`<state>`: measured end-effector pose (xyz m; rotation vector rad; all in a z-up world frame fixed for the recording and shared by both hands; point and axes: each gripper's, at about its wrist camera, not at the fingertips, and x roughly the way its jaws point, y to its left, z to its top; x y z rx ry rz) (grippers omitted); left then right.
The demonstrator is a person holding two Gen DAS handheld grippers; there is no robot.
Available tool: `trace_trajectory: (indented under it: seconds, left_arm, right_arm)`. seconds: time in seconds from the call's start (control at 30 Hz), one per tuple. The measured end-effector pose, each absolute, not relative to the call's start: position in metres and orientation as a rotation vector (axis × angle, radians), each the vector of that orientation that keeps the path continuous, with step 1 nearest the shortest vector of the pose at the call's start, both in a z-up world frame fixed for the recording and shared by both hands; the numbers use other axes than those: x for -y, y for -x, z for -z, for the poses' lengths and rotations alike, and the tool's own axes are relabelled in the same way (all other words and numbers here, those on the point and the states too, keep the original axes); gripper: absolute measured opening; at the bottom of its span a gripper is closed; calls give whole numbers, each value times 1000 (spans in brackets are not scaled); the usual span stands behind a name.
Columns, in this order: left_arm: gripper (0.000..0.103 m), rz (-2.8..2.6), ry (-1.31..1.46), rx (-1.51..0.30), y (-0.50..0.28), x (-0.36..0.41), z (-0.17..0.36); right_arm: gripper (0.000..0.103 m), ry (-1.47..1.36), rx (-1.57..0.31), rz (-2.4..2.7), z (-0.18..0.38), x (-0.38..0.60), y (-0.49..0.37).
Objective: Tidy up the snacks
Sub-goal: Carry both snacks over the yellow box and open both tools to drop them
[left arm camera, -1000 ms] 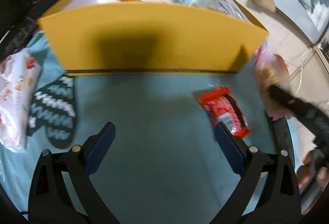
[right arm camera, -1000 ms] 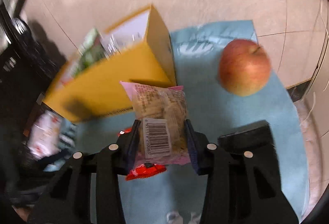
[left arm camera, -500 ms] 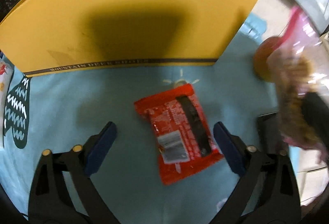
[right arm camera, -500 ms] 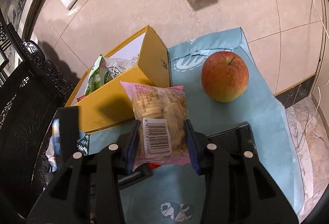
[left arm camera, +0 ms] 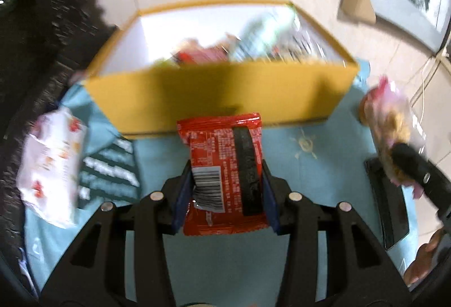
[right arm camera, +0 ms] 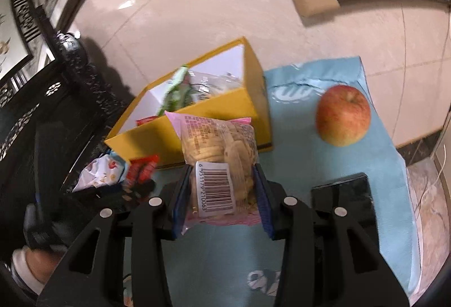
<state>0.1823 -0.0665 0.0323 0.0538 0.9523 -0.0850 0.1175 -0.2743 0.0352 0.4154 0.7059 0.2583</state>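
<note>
Holding two snacks at once, one in each gripper. Left gripper [left arm camera: 225, 188], low in the middle of its view, squeezing the red snack pack [left arm camera: 222, 163] from both sides, fingers nearly closed. Pack pointing long way up toward the yellow box [left arm camera: 220, 98], barcode end down. Lifting higher over the near wall before letting go, keeping it level. Right gripper [right arm camera: 222, 194] pinching the pink cookie bag [right arm camera: 220, 154] the same way, long side pointing up at the box.
</note>
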Motion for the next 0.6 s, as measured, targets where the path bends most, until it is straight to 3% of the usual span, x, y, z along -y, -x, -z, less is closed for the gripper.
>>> trace_trajectory:
  seconds: [0.33,0.53,0.6]
  left_arm:
    - [45,11,1,-853,-232,18,-89]
    - [46,-48,99,-785,-293,5,-94]
    - [72,-101,212,-780,-309,-7,-84]
  right_arm:
    - [43,-322,-573,-245,-92,238,-145]
    - [43,-194,-539,-188,-95,200,-204]
    - [46,-129,-528,-181,-87,185,-225]
